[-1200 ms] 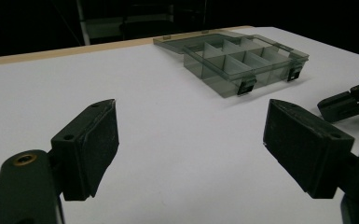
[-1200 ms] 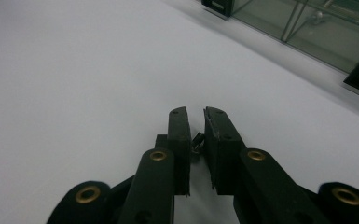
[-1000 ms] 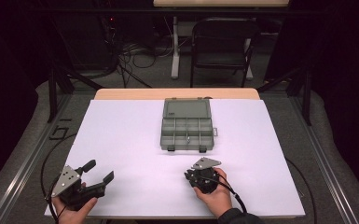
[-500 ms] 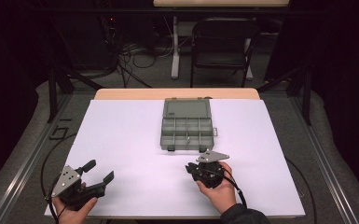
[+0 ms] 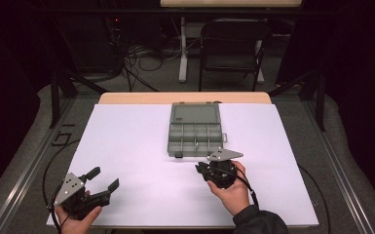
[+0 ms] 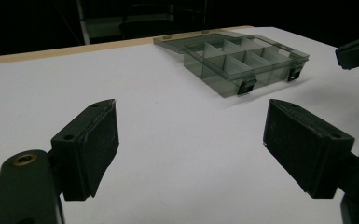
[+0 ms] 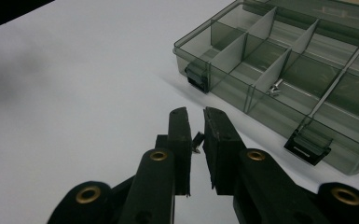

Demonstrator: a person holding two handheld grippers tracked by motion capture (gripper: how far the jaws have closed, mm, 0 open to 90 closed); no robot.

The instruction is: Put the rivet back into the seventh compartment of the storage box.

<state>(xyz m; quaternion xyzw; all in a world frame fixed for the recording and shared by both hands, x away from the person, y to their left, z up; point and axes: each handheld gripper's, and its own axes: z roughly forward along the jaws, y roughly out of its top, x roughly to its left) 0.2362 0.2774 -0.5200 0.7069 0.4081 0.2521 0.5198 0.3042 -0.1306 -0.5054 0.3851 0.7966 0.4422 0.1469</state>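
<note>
- Table [image 5: 126, 141] covered by white sheet, wooden edge showing at far side.
- Grey compartment box [image 5: 195, 130] lying open at middle-far part of sheet, lid flat behind tray, two latches on near wall; also seen in left gripper view [image 6: 242, 58] and right gripper view [image 7: 298, 70].
- Left gripper [image 5: 103, 179] held low at near-left corner of sheet, well apart from box; jaws spread wide, nothing between pads [image 6: 91, 140].
- Right gripper [image 5: 200, 168] held just in front of box's near wall, grey plate on top; jaws almost pressed together, pinching small dark screw [image 7: 197, 141] between pads.
- Screw sitting near jaw tips, above bare sheet, just short of box, not in any compartment.
- Small shiny metal piece [image 7: 275, 87] lying in one near-row compartment of box; kind too small to tell.
</note>
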